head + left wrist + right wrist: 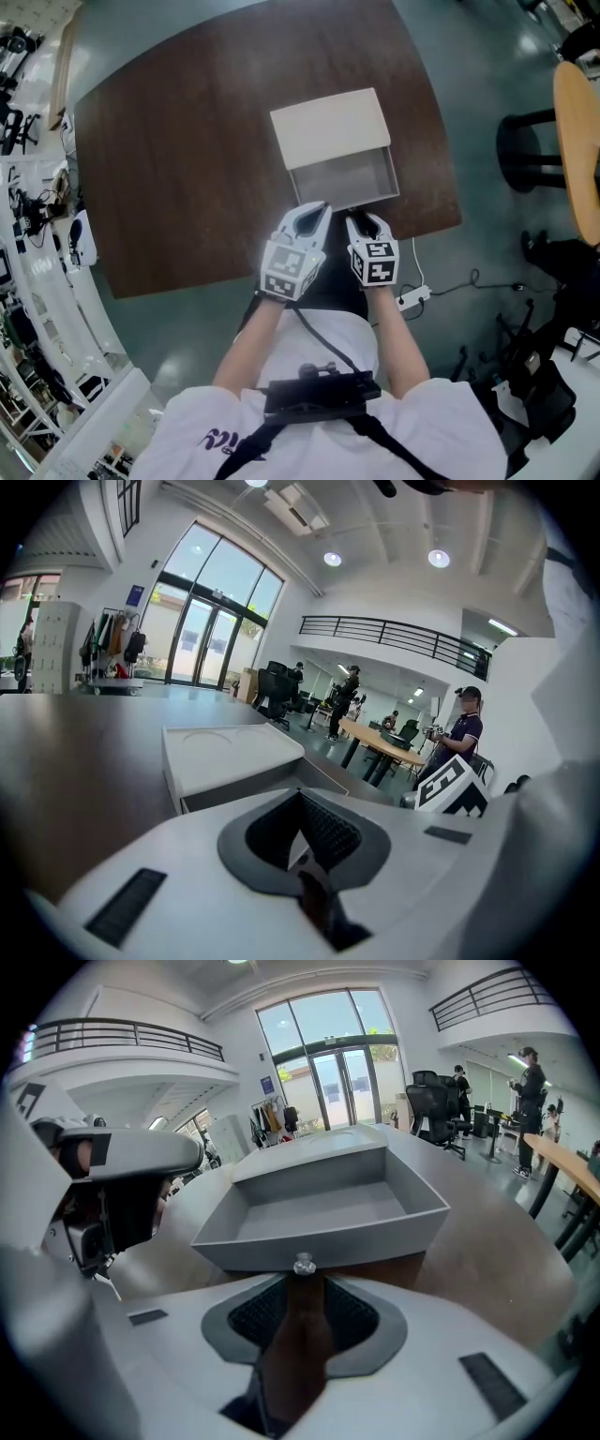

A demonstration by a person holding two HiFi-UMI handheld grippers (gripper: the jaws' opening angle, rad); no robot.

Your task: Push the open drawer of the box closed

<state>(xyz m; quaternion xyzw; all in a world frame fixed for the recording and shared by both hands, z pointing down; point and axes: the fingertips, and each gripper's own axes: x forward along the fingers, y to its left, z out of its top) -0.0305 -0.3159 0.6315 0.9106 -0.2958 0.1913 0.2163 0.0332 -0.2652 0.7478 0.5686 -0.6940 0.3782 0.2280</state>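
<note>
On the table's [187, 169] near edge: drawer [347, 201] stands pulled out of box [330, 127], empty, with its knob [303, 1264] facing the person.
Push: press squarely on the drawer front and drive straight in, or it will likely skew.
Right gripper [361, 221]: jaws apart and empty, level, with the knob just ahead of the gap.
Left gripper [314, 208]: jaws together and empty, alongside the right gripper.

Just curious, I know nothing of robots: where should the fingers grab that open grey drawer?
Probably the small clear knob centred on the drawer front, approached straight from the person's side: it alone juts out, while the walls are broad and flat.
</note>
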